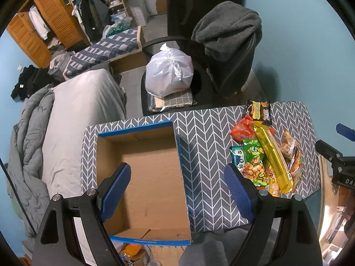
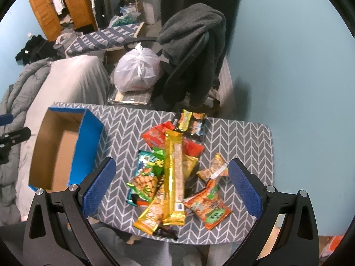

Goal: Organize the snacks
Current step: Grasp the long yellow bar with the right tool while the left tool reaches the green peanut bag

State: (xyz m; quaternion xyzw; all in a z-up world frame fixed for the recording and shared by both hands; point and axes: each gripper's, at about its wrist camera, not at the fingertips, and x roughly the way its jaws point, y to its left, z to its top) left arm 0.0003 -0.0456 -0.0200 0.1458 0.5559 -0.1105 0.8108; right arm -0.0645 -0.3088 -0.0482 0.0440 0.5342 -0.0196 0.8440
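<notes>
A pile of snack packets lies on the grey chevron table (image 2: 244, 137): a long yellow pack (image 2: 175, 177) on top, green packets (image 2: 153, 161), red ones (image 2: 155, 135), a black one (image 2: 189, 122) and orange ones (image 2: 207, 206). An empty cardboard box with blue sides (image 1: 150, 177) stands at the table's left. My left gripper (image 1: 177, 190) hangs open above the box, holding nothing. My right gripper (image 2: 173, 188) hovers open over the pile, fingers either side of the yellow pack (image 1: 273, 161), apart from it.
A chair draped with a dark grey blanket (image 1: 228, 42) holds a white plastic bag (image 1: 168, 73) behind the table. A bed with grey bedding (image 1: 73, 119) lies to the left. A blue wall (image 2: 299, 66) stands to the right. Bare tablecloth shows between box and snacks.
</notes>
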